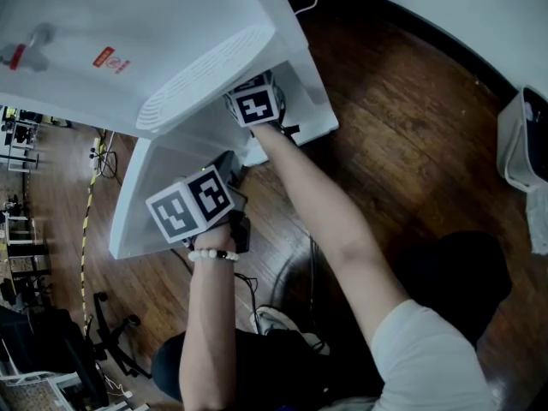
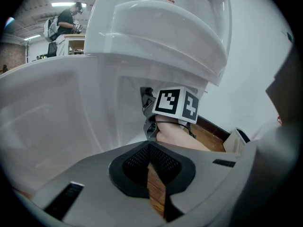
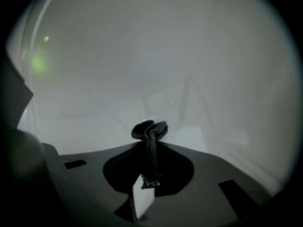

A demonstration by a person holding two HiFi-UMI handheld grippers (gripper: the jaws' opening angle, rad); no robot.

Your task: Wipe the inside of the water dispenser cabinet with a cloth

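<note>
With the cabinet door (image 1: 141, 197) swung open, the right gripper (image 1: 256, 105) sits inside the lower cabinet of the water dispenser (image 1: 128, 50), under the ribbed drip tray (image 1: 201, 75). In the right gripper view its jaws are clamped together on a dark cloth (image 3: 149, 132). The cloth is bunched into a small wad just past the jaw tips, with a strip of it pinched between them. Pale cabinet walls (image 3: 165, 70) fill that view; can't tell whether the wad touches the surface.

The left gripper (image 1: 190, 204) is outside, close against the open door and apart from the right one. In the left gripper view (image 2: 152, 150) its jaws are closed, with only a thin slit below and nothing between them. That view looks up at the dispenser front (image 2: 165, 37) and catches the right gripper's marker cube (image 2: 176, 104) at the cabinet opening.

- Red label (image 1: 104, 56) and a red tap (image 1: 13, 56) on the dispenser front.
- Bead bracelet (image 1: 212, 254) on the left wrist.
- Dark wood floor (image 1: 402, 144) beneath; a white unit (image 1: 518, 135) stands well off to the right.
- Another person (image 2: 61, 25) in the far background.
</note>
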